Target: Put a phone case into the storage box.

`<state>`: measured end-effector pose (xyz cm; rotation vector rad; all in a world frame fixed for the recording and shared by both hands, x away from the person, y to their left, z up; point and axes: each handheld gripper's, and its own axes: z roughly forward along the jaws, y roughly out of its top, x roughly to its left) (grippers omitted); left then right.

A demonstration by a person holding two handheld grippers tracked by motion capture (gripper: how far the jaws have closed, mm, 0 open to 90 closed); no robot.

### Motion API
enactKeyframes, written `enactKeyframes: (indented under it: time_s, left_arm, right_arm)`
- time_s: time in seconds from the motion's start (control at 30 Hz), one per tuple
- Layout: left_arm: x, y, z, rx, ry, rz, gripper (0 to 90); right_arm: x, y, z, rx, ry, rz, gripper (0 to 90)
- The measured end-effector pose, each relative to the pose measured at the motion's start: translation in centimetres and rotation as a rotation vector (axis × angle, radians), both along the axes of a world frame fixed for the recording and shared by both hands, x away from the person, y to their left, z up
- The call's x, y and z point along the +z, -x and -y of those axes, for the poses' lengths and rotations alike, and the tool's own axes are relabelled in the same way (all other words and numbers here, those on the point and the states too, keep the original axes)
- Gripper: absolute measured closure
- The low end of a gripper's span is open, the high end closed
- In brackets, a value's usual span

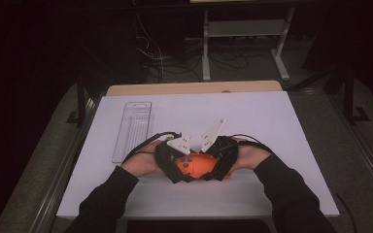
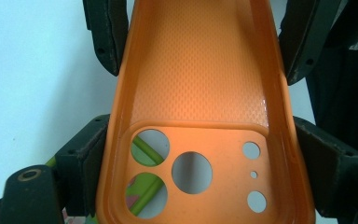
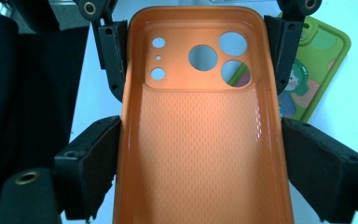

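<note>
White board covering the table (image 1: 272, 126) lies under a dark room, with cables and a pale frame on the floor beyond its far edge. Most of the board is bare; the two grippers work close to its near edge, at the middle. A clear ribbed plastic tray (image 1: 133, 130) lies on the left half, just beside the left hand (image 1: 143, 162).

Between the grippers sits an orange soft-plastic phone case (image 1: 197, 166), its open inside turned toward both gripper cameras: a dimpled inner floor (image 3: 200, 154), a raised smooth camera panel with three large round holes and three small ones (image 2: 200, 168). A green phone case with a cartoon print (image 3: 314, 79) lies on the board beneath and beside it, seen through the holes too.

The left gripper (image 2: 200, 140) pinches the orange case across its camera end, jaws pressed on both long sides. The right gripper (image 3: 200, 149) pinches the other end the same way. Each view also catches the opposite gripper's jaws against the case's far end.
</note>
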<state>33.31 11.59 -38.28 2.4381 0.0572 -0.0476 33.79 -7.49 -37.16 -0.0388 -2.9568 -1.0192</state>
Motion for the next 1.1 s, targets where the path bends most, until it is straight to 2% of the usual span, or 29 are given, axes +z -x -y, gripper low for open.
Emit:
enactKeyframes:
  time_s: [0.07,0.17,0.2,0.33,0.47,0.53,0.57,0.6,0.7,0.73,0.87,0.93,0.97,1.0,1.1]
  left_arm:
    - [0.0,0.0,0.0,0.007,-0.004,0.003,15.8]
    - [0.0,-0.1,-0.2,0.026,-0.01,0.007,15.8]
    - [0.1,-0.2,-0.3,0.02,-0.023,0.024,15.8]
    - [0.2,-0.2,-0.5,0.06,-0.013,0.021,15.8]
    - [0.2,-0.3,-0.6,0.135,-0.002,0.021,15.8]
    - [0.2,-0.5,-0.9,0.174,0.015,0.007,15.8]
    - [0.1,-0.6,-1.0,0.192,0.014,0.001,15.8]
    - [0.1,-0.7,-1.1,0.205,0.012,0.009,15.8]
    - [0.0,-0.8,-1.3,0.251,0.014,0.021,15.8]
    - [0.0,-0.9,-1.3,0.272,0.016,0.019,15.8]
    - [-0.1,-1.3,-1.4,0.327,0.005,0.026,15.8]
    - [-0.3,-1.4,-1.5,0.368,0.015,0.022,15.8]
    - [-0.4,-1.4,-1.4,0.381,0.015,0.018,15.9]
    - [-0.4,-1.4,-1.5,0.393,0.004,0.023,15.9]
    - [-0.8,-1.5,-1.4,0.428,0.001,0.022,15.8]
  right_arm:
    - [0.1,-0.1,0.2,-0.009,-0.008,-0.017,11.5]
    - [0.5,-0.3,0.7,-0.036,-0.028,-0.018,9.4]
    - [0.7,-0.3,0.9,-0.047,-0.035,-0.013,8.7]
    - [1.3,-0.6,2.1,-0.11,-0.061,0.026,8.7]
    - [1.6,-1.1,3.5,-0.168,-0.092,0.029,8.7]
    - [1.7,-1.3,4.2,-0.202,-0.102,0.04,8.8]
    - [1.7,-1.4,4.5,-0.219,-0.104,0.03,8.7]
    - [1.7,-1.4,4.7,-0.234,-0.109,0.039,8.8]
    - [1.6,-1.5,5.3,-0.301,-0.131,0.053,7.2]
    - [1.6,-1.4,5.5,-0.338,-0.14,0.031,6.8]
    - [1.3,-1.4,6.4,-0.428,-0.163,0.03,4.3]
    - [1.0,-1.4,6.7,-0.473,-0.171,0.047,3.8]
    - [0.9,-1.2,6.7,-0.508,-0.181,0.029,3.5]
    - [0.7,-1.1,6.7,-0.532,-0.179,0.03,3.2]
    - [0.2,-0.9,7.1,-0.577,-0.184,0.021,3.0]
